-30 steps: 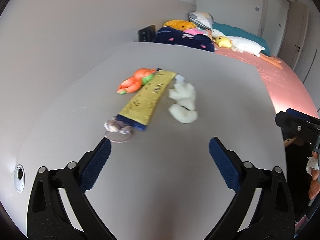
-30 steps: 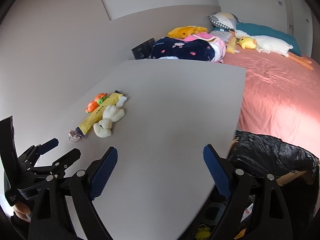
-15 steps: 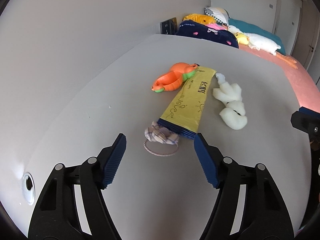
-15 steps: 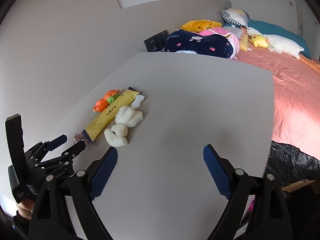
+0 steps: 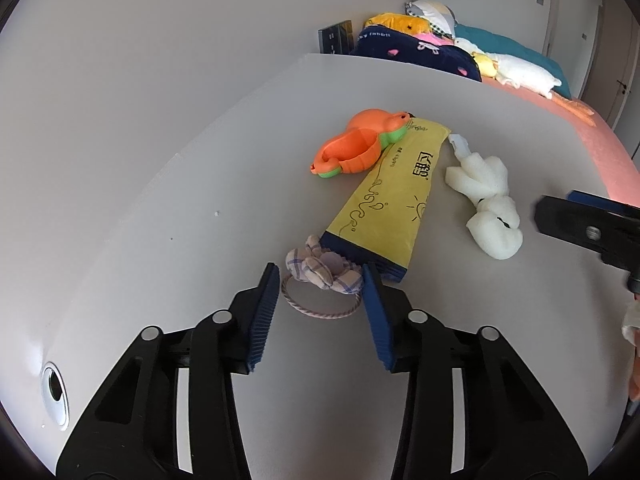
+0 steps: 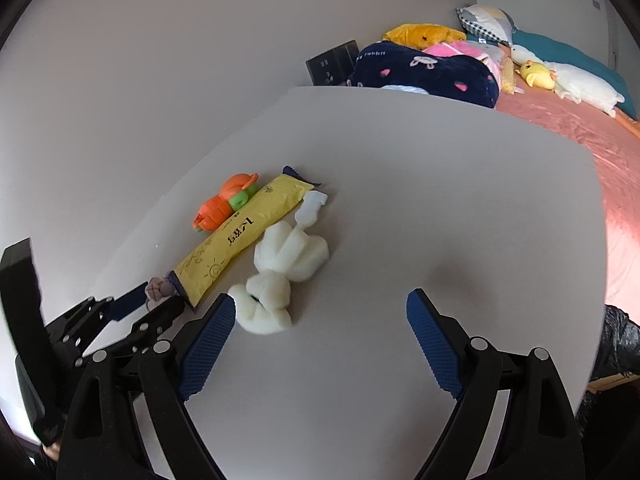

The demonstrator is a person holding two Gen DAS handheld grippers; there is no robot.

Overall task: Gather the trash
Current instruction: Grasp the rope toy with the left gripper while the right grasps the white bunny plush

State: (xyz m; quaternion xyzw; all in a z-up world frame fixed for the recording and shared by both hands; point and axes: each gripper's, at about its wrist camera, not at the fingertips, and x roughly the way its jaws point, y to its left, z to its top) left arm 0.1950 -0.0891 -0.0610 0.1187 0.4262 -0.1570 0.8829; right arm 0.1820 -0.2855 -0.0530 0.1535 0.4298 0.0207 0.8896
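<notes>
The left gripper [image 5: 320, 280] sits low over the grey counter [image 5: 168, 208], its blue-padded fingers [image 5: 264, 312] partly apart and flanking a plaid fabric hair tie [image 5: 320, 276] — the pads stand just beside the bow and its cord loop on either side, and contact cannot be made out. The hair tie lies at the near end of a long yellow wrapper [image 5: 392, 200] (dark blue crimp at that end, black printing along its face), which serves as the landmark here. Against the far left side of the yellow wrapper rests an orange and green plastic toy [image 5: 356, 148], touching it. To the right of the yellow wrapper, near but apart, lies a white crumpled wad [image 5: 488, 200], with a small pale scrap [image 5: 458, 146] at its far end.

The right gripper [image 6: 320, 320] hovers over the counter to the right of the yellow wrapper, fingers [image 6: 208, 344] wide apart and holding nothing; the left pad sits just beside the near end of the white crumpled wad. From this side the left gripper shows at the yellow wrapper's near end.

Beyond the far edge of the counter — well past the yellow wrapper — a bed [image 6: 600, 136] with a pink sheet carries a dark blue blanket [image 6: 424, 72] and plush toys [image 6: 560, 80].
</notes>
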